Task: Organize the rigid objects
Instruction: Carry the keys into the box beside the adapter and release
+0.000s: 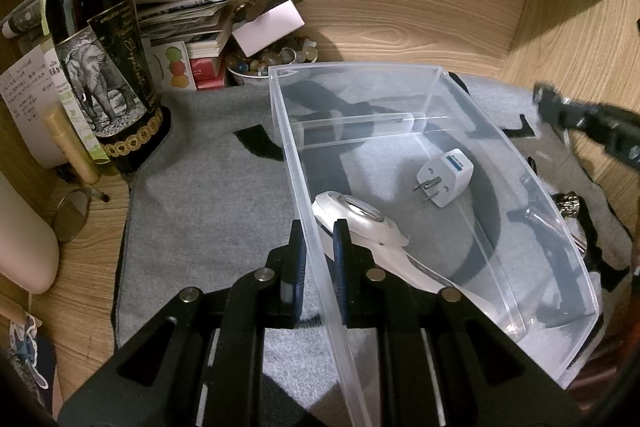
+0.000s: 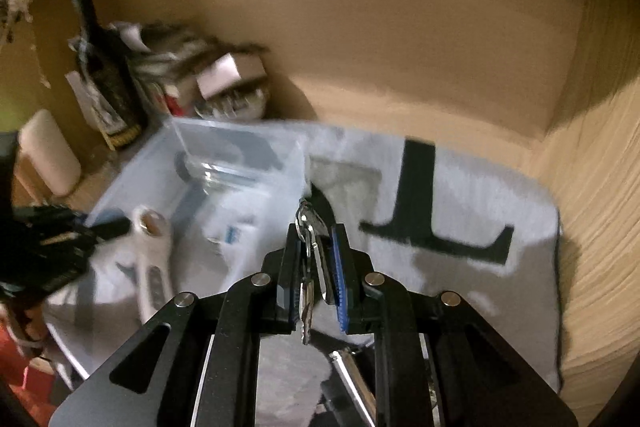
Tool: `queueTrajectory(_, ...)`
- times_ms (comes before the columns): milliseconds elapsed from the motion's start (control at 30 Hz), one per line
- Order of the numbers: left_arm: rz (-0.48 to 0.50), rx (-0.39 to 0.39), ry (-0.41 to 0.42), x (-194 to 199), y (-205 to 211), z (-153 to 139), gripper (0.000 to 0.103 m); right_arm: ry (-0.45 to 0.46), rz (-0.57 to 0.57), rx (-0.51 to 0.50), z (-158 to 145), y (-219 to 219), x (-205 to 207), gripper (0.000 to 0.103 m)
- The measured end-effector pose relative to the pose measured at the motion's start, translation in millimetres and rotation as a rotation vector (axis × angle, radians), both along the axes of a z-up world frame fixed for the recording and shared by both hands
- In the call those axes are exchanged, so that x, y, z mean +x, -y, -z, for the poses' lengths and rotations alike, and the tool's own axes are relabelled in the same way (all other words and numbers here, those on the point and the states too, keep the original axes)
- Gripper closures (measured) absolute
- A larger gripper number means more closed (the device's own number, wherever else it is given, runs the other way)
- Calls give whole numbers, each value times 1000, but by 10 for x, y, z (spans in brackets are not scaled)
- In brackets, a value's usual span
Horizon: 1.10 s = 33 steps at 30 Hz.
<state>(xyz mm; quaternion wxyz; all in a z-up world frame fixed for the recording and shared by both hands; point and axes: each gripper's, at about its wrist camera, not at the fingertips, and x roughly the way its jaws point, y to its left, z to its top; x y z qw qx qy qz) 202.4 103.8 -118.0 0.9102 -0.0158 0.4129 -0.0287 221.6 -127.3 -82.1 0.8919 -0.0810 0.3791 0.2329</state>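
Note:
A clear plastic box point(image 1: 296, 147) stands on the grey mat point(image 1: 208, 195). My left gripper point(image 1: 319, 231) is shut on the box's near left wall. Inside lie a white plug adapter point(image 1: 446, 175), a white handled magnifier point(image 1: 360, 219) and a clear tube point(image 1: 352, 129). In the right wrist view my right gripper point(image 2: 316, 233) is shut on a bunch of keys point(image 2: 310, 267), which hangs between the fingers above the mat point(image 2: 460, 195), just right of the box point(image 2: 240, 131). That view is blurred. The right gripper point(image 1: 544, 99) also shows at the right edge of the left wrist view.
A dark wine bottle point(image 1: 100, 47), a stack of papers and booklets point(image 1: 192, 23) and a bowl of marbles point(image 1: 272, 63) crowd the back left corner. Glasses point(image 1: 72, 211) lie left of the mat. A small metal piece point(image 1: 568, 205) lies right of the box. Wooden walls close in behind and on the right.

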Motion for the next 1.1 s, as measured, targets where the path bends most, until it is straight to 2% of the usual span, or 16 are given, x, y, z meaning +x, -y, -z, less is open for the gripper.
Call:
queueTrajectory(100, 0, -1, 1, -2, -3, 1, 90, 24, -37, 24, -105, -84, -11, 90)
queueTrajectory(333, 0, -1, 1, -2, -1, 1, 90, 22, -130, 30, -111, -394, -110, 90)
queueTrajectory(533, 0, -6, 2, -6, -7, 2, 90, -63, -207, -43, 200, -696, -60, 90)
queueTrajectory(700, 0, -7, 2, -6, -6, 3, 90, -174, -256, -95, 448, -865, 10, 90)
queueTrajectory(800, 0, -5, 3, -5, -4, 2, 90, -165, -256, -137, 495, -915, 3, 89)
queueTrajectory(933, -1, -6, 3, -6, -5, 3, 90, -173, -257, -130, 504, -930, 4, 89)
queueTrajectory(1033, -1, -6, 2, -6, -2, 3, 90, -152, -247, -149, 507, -940, -11, 87)
queueTrajectory(1100, -1, -4, 2, -6, -3, 3, 90, -147, -253, -147, 486, -929, -21, 78)
